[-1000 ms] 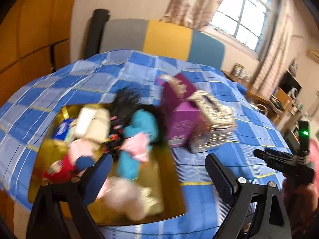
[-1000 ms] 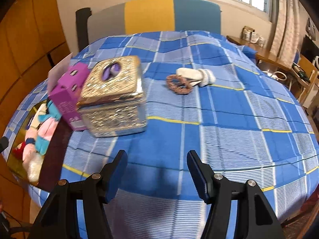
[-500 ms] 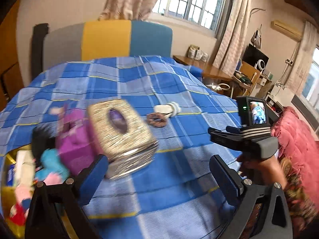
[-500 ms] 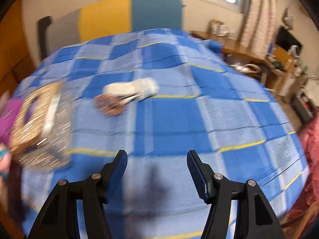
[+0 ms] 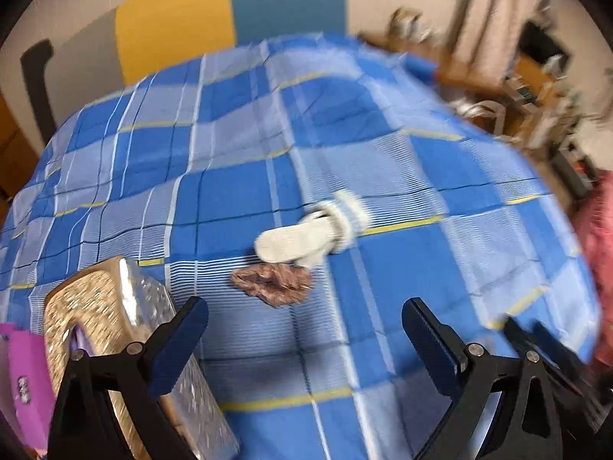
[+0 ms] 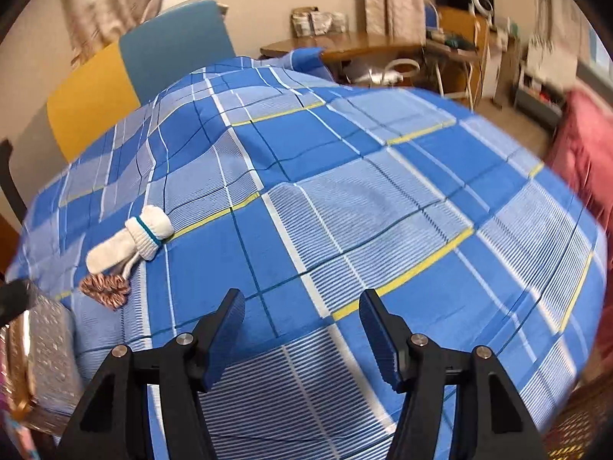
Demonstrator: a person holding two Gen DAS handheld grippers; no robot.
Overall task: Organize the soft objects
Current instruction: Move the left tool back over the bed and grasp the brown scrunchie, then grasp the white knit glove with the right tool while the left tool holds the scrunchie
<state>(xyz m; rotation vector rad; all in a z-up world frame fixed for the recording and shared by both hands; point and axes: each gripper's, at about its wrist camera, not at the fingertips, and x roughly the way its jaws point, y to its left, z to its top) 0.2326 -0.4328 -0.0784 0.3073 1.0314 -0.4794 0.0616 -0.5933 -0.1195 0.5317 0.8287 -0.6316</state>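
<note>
Left gripper point(image 5: 304, 326): its two black fingers with flat blue pads are standing wide apart at the bottom of the left wrist view, gripping nothing and hovering over the cloth.
Right gripper point(image 6: 302, 324): its ribbed blue pads are also spreading wide at the bottom centre of the right wrist view, holding nothing.
White sock point(image 5: 306, 235): a knitted, ribbed sock with a teal band at the cuff is lying flat at the centre of the left wrist view; in the right wrist view point(image 6: 128, 239) it is sitting at middle left.
Scrunchie point(image 5: 274, 281): a crinkled brown fabric ring is lying just below the sock, touching or nearly touching it, above the gap between the left fingers; at lower left in the right wrist view point(image 6: 105, 289).
Tissue box point(image 5: 115, 349): a shiny gold and silver box with a glittery, embossed surface is standing at lower left, partly behind the left finger.
Purple box point(image 5: 25, 379): a smooth magenta carton is showing at the far left edge, beside the tissue box.
Bedspread point(image 6: 383, 199): blue checked cloth with white and yellow stripes, gently wrinkled, is filling most of both views.
</note>
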